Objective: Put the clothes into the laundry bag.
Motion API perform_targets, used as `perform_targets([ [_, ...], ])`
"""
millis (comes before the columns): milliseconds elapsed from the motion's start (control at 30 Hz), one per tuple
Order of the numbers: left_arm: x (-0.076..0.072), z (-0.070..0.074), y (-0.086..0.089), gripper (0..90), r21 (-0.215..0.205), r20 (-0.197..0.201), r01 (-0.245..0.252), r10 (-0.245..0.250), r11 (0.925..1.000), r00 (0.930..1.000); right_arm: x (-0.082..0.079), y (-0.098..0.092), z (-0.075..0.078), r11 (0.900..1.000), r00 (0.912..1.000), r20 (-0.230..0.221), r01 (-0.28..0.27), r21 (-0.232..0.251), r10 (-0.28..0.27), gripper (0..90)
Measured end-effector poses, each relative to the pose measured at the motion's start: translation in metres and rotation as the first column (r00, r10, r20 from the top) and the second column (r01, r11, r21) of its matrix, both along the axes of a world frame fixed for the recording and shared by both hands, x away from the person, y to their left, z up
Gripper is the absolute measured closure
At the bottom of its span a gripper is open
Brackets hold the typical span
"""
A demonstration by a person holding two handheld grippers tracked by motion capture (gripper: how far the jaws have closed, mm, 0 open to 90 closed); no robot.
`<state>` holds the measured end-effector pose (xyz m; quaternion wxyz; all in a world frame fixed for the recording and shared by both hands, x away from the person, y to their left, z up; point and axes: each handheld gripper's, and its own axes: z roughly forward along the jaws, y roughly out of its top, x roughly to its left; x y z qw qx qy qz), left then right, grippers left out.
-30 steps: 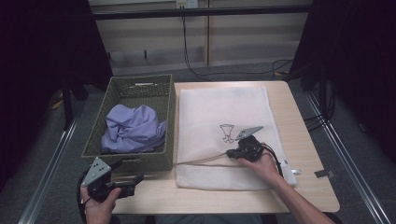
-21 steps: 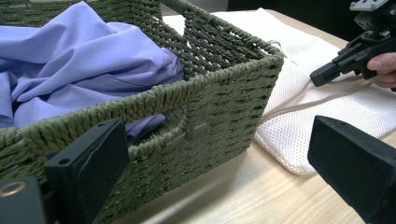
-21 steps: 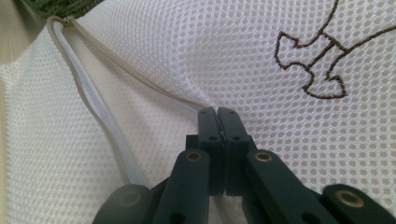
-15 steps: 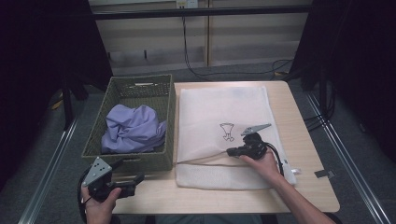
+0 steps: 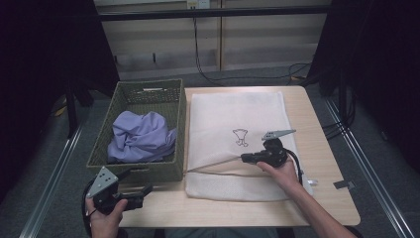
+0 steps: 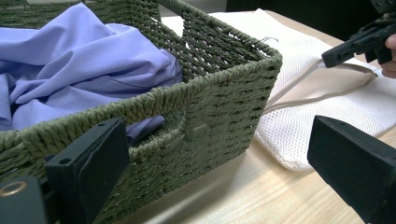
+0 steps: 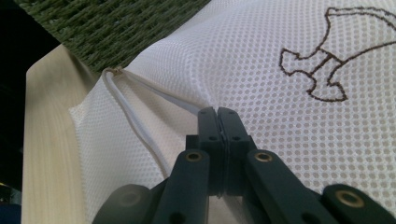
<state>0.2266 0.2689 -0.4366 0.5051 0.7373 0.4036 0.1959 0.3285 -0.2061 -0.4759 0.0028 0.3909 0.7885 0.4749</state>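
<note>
Right claw (image 7: 218,114) pinched tight on white mesh bag (image 5: 228,114); its own view shows the honeycomb weave. Left claw (image 6: 219,163) wide by woven basket (image 6: 224,93).

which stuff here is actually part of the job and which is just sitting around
In the job:
- white mesh laundry bag, its zip edge pinched and lifted
- right gripper, shut on that edge
- lilac garment in the green woven basket, likely to go in the bag
- left gripper, open, near the basket

Lying about:
- cables behind the table
</note>
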Motion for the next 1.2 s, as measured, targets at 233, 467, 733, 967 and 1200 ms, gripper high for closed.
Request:
perform_targets([
  [233, 0.000, 0.000, -0.001, 6.0, -0.002, -0.010, -0.006, 0.006, 1.0000, 0.9999, -0.001, -0.004, 0.006, 0.999, 0.9998, 0.016, 0.014, 0.044, -0.015, 89.7],
  [467, 0.000, 0.000, 0.000, 5.9, -0.006, -0.007, -0.013, 0.013, 0.9999, 0.9999, -0.002, -0.007, 0.011, 0.998, 0.9990, 0.037, 0.020, 0.062, -0.023, 89.7],
  [733, 0.000, 0.001, 0.001, 6.9, -0.011, -0.006, -0.019, 0.019, 0.9998, 0.9998, -0.001, -0.008, 0.019, 0.996, 0.9975, 0.061, 0.032, 0.083, -0.038, 89.6],
  [967, -0.001, 0.002, 0.002, 6.8, -0.026, 0.006, -0.014, 0.014, 0.9996, 0.9999, -0.001, -0.012, 0.028, 0.992, 0.9952, 0.083, 0.042, 0.117, -0.052, 89.6],
  [1200, -0.001, 0.003, 0.002, 6.7, -0.034, 0.010, -0.010, 0.010, 0.9994, 0.9999, -0.001, -0.013, 0.035, 0.992, 0.9938, 0.094, 0.047, 0.119, -0.059, 89.7],
])
